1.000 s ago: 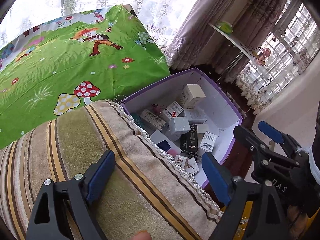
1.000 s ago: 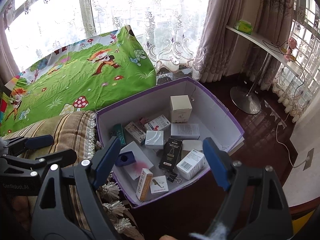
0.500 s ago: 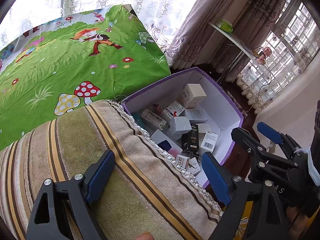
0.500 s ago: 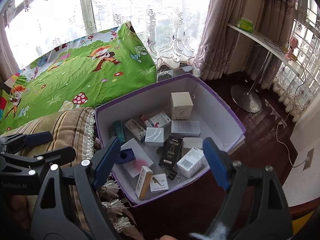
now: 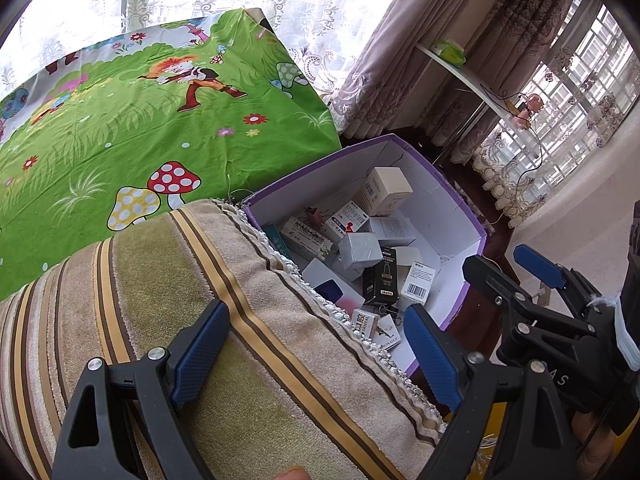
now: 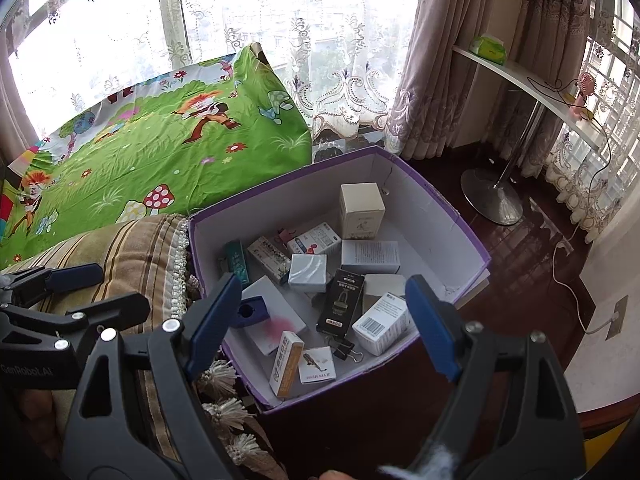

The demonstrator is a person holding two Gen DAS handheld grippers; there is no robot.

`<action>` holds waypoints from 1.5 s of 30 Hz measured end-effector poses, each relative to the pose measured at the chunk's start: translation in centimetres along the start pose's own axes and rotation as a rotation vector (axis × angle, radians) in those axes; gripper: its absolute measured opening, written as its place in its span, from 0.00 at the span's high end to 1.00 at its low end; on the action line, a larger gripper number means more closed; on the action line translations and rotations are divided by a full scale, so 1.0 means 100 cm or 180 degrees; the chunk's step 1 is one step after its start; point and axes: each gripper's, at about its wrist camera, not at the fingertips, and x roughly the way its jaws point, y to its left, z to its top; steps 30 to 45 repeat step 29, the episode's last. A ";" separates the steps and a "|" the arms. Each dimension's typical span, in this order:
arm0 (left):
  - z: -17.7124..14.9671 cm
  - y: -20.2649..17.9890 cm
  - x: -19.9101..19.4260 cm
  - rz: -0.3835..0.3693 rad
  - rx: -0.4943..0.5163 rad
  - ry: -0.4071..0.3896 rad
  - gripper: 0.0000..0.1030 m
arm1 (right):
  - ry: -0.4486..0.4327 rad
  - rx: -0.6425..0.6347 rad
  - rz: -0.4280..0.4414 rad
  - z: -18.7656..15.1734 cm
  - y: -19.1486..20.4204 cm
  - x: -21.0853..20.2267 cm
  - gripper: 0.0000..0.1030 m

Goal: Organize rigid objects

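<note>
A purple cardboard box (image 6: 280,208) (image 5: 440,216) with white inner walls stands on the dark floor. Inside it lie several small packets: a cream cube carton (image 6: 362,210) (image 5: 390,190), a black padlock box (image 6: 340,302) (image 5: 382,278), a white barcode box (image 6: 380,322) (image 5: 418,282), a grey box (image 6: 308,272), an orange-and-white carton (image 6: 286,362) and a black binder clip (image 6: 346,350). My right gripper (image 6: 322,322) (image 5: 516,276) hangs open above the box's near side, holding nothing. Over the striped cushion, left of the box, my left gripper (image 5: 316,354) (image 6: 92,292) is open and empty too.
A striped, tasselled cushion (image 5: 200,300) presses against the box's left side. Behind it lies a green cartoon cloth (image 5: 140,120). A white shelf on a metal stand (image 6: 492,196) stands at the right, by curtains. A white cable (image 6: 568,280) runs across the floor.
</note>
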 end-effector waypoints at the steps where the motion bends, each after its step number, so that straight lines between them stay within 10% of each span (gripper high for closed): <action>1: 0.000 0.000 0.000 0.0000 -0.0001 0.0000 0.13 | 0.0001 -0.0001 0.0003 0.000 0.000 0.000 0.17; 45: 0.002 -0.004 0.000 -0.0130 0.0085 -0.0020 0.04 | 0.0032 0.0034 0.0008 -0.003 0.000 0.003 0.17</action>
